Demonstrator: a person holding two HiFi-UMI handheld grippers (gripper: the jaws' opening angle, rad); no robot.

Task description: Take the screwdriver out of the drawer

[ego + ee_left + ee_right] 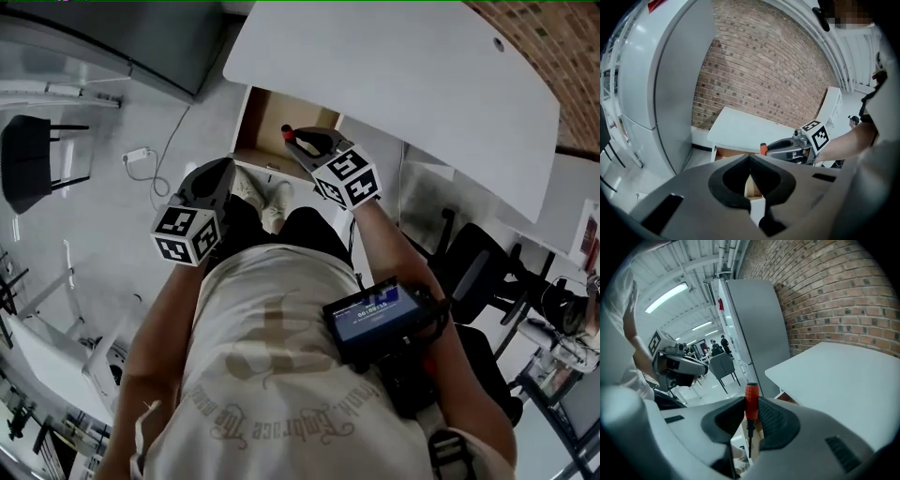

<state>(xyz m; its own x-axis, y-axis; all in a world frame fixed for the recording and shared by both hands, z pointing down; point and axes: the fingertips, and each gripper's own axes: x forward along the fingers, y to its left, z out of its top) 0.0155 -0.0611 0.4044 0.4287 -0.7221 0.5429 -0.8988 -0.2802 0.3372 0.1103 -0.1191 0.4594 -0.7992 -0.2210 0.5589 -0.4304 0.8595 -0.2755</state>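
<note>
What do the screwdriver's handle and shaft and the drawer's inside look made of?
Screwdriver handle: red-orange, matte, finely textured, likely plastic. Shaft: thin, dark, probably metal. Drawer inside: flat brown, matte, looks like wood or fibreboard; can't tell which.

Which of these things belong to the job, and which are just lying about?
Part of the job:
- screwdriver, clamped in the right tool
- open drawer
- left tool, holding nothing

Just there:
- white table
- grey cabinet
- dark chair
- floor cable
</note>
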